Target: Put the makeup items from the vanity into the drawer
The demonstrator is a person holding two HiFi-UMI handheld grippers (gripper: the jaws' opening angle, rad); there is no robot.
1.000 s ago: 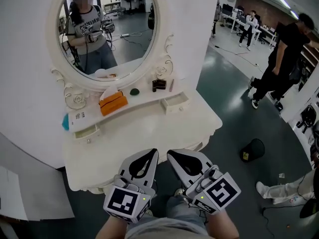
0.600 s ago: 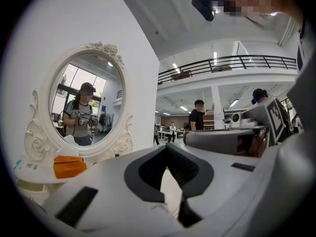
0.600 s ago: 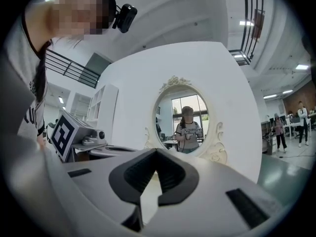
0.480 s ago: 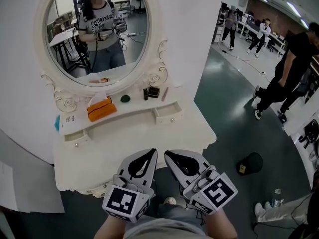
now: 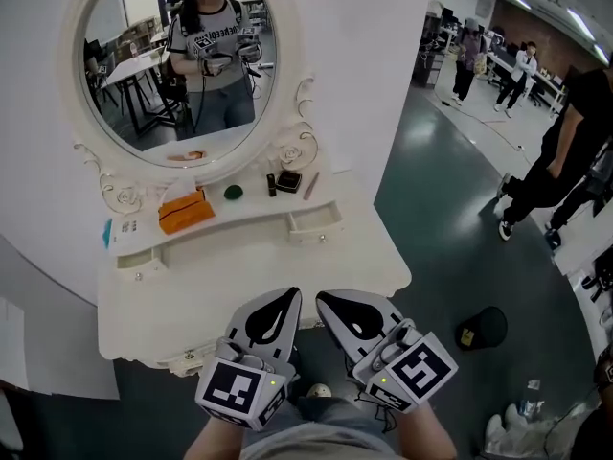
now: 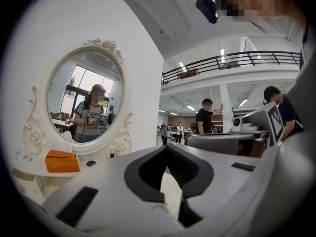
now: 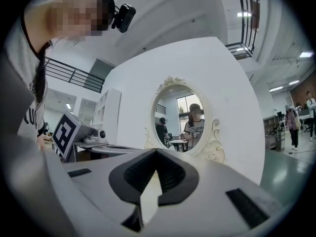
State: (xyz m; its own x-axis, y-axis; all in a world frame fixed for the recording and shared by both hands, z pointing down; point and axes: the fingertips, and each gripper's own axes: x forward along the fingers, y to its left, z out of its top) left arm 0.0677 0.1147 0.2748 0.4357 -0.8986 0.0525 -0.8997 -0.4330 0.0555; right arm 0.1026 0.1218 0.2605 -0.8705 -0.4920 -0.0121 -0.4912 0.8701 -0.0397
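Makeup items (image 5: 288, 180) sit on the shelf (image 5: 254, 209) under the mirror (image 5: 172, 65), right of the orange box (image 5: 185, 211). The drawer (image 5: 313, 224) just below looks closed. Left gripper (image 5: 278, 300) and right gripper (image 5: 335, 303) are both clenched and empty, well short of the vanity (image 5: 239, 286). Best plan: open the drawer first, then pinch the small items one at a time.

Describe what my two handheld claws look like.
The pale grey plastic left claw and the matching right claw both taper to a point. Each has a black teardrop-shaped recess on top and a white cube with black square markers at the rear.
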